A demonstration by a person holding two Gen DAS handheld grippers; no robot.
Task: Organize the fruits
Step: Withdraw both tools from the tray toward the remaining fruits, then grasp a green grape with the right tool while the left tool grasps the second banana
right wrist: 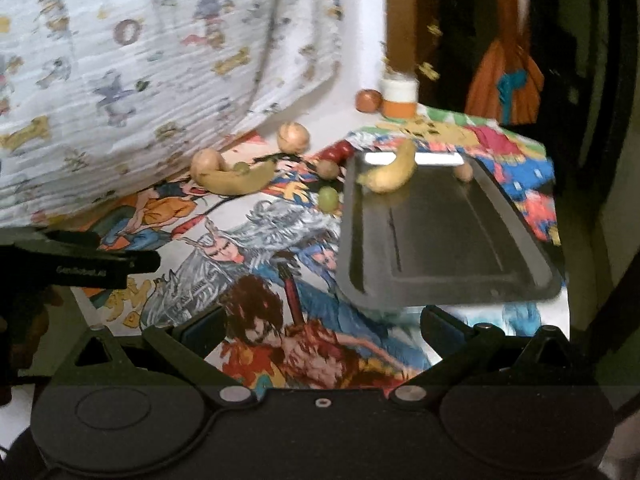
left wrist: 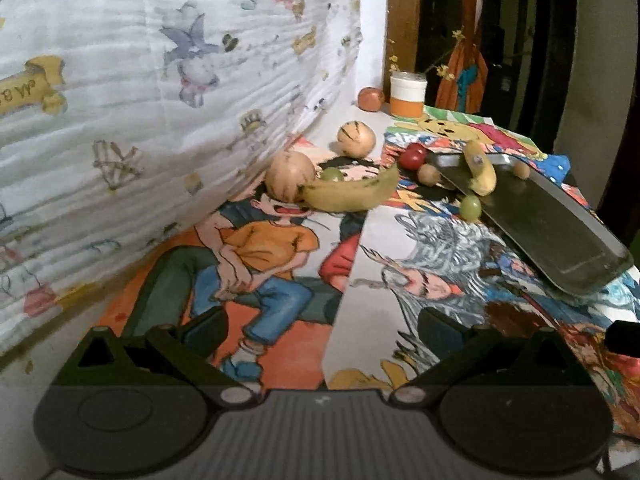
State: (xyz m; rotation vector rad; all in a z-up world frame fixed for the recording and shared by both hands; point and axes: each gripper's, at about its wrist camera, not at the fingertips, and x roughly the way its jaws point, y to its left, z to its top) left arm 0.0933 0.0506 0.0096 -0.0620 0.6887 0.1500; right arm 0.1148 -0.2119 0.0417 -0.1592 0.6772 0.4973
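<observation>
A dark metal tray (left wrist: 560, 232) (right wrist: 440, 248) lies on the cartoon-print cloth at right. One banana (left wrist: 480, 168) (right wrist: 390, 172) and a small tan ball (left wrist: 521, 169) (right wrist: 463, 172) sit at its far end. A second banana (left wrist: 352, 194) (right wrist: 236, 180) lies on the cloth beside a tan striped fruit (left wrist: 290, 176) (right wrist: 206, 162). Another tan fruit (left wrist: 356, 138) (right wrist: 293, 137), red fruit (left wrist: 412, 156) (right wrist: 338, 151) and green grapes (left wrist: 470, 207) (right wrist: 328, 199) lie nearby. My left gripper (left wrist: 320, 332) and right gripper (right wrist: 322, 330) are open, empty, well short of the fruit.
A cartoon-print curtain (left wrist: 160, 100) hangs along the left. An orange-and-white jar (left wrist: 407, 94) and a reddish fruit (left wrist: 371, 99) stand at the far edge. The left gripper's body (right wrist: 80, 264) shows at the left of the right wrist view.
</observation>
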